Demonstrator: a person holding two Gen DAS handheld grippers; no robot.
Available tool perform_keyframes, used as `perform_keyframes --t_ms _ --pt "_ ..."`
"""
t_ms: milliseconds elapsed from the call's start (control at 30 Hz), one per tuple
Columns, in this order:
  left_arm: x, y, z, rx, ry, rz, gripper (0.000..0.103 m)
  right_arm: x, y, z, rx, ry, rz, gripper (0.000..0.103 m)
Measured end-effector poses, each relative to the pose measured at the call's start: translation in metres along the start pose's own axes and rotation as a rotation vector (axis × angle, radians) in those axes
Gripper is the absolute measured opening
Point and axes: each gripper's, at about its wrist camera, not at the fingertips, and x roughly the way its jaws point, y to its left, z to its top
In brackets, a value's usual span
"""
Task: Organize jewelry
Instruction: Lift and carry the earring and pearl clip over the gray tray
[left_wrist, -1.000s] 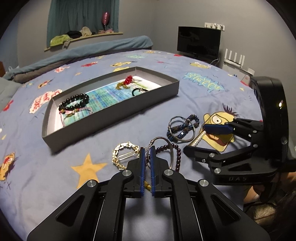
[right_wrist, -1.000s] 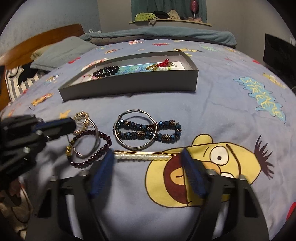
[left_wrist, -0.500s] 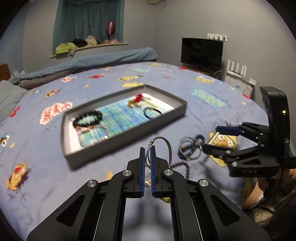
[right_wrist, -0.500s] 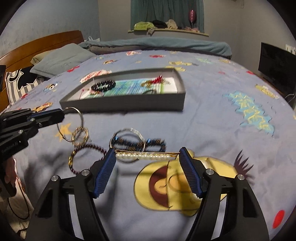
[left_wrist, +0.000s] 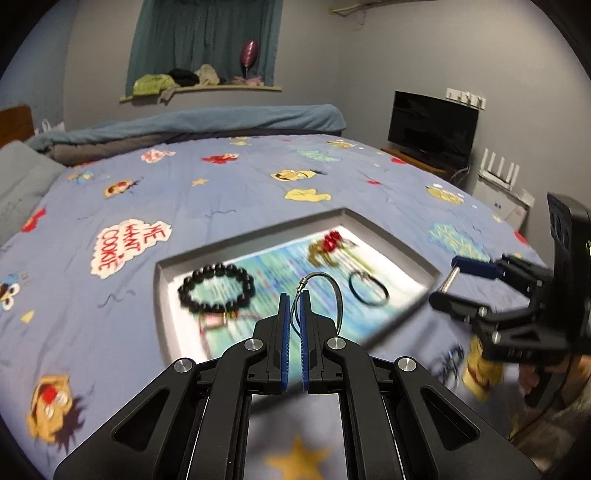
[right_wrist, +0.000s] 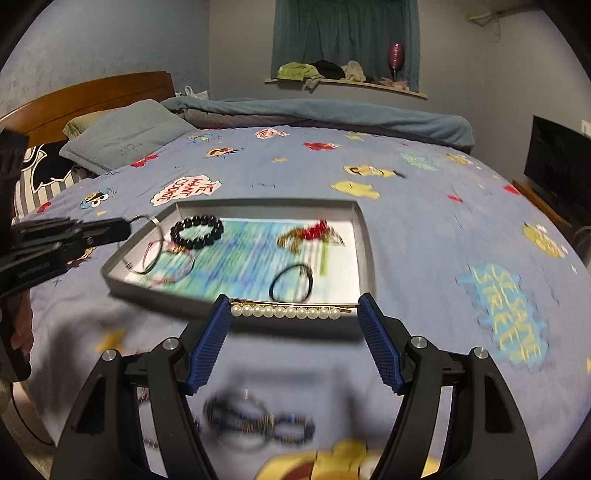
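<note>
Both grippers carry loads, we see: left gripper (left_wrist: 294, 295) pinches a wire bangle (left_wrist: 325, 291), right gripper (right_wrist: 293, 321) spans the pearl clip (right_wrist: 290, 312) endwise, which could slip before reaching the tray (right_wrist: 364, 236)

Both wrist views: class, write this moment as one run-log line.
left gripper: shut on wire bangle | right gripper: shut on pearl hair clip | both above grey tray | beaded bracelets: on bedspread

Both tongs (left_wrist: 294, 306) (right_wrist: 295, 317) are black, with ribbed blue pads (right_wrist: 208, 343) and silver screws (left_wrist: 335, 342).

Two wrist views, angled down, sharing tray (left_wrist: 162, 295)
</note>
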Motion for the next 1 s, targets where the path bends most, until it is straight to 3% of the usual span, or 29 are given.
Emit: perform_keyframes --t_ms 267,500,1000 --pt "0.077 0.031 0.044 -0.092 0.107 -0.029 0.005 0.063 -0.001 0.039 0.024 0.085 0.049 0.070" --pt "0.127 0.049 0.053 -0.178 0.213 -0.051 0.002 0.112 0.006 0.056 -0.013 0.178 0.039 0.070" --pt "0.138 0.056 0.045 -0.163 0.242 -0.053 0.002 0.142 0.015 0.050 -0.051 0.262 0.041 0.070"
